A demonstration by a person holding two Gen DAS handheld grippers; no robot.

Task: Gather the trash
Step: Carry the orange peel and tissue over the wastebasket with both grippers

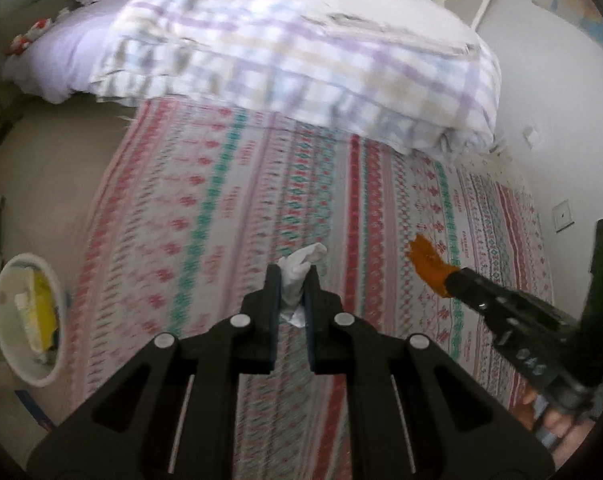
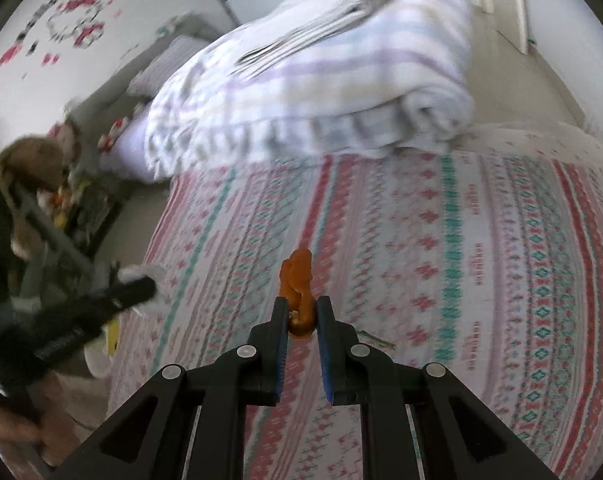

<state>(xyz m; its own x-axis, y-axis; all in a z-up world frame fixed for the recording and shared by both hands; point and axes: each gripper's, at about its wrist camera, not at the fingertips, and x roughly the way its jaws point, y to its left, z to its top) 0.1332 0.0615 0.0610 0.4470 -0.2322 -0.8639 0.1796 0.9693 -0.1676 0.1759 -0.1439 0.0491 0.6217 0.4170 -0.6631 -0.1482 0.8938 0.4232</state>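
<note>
**Observer:** Status of your jaws?

**Me:** Left gripper pinched tight on a crumpled white paper tissue, held above the patterned pink-and-teal bedsheet. Right gripper clamped on a crinkled orange plastic wrapper, also clear of the bed.

**Observer:** Destination?

**Me:** Round white waste bin on the floor, at the left side of the bed, already holding yellow scraps.

**Observer:** Risks?

**Me:** My judgement: the tissue is soft, only partly pinched; a quick swing could shake it loose short of the bin. The wrapper is slick and may slip. Both arms converging on one bin could collide.
</note>
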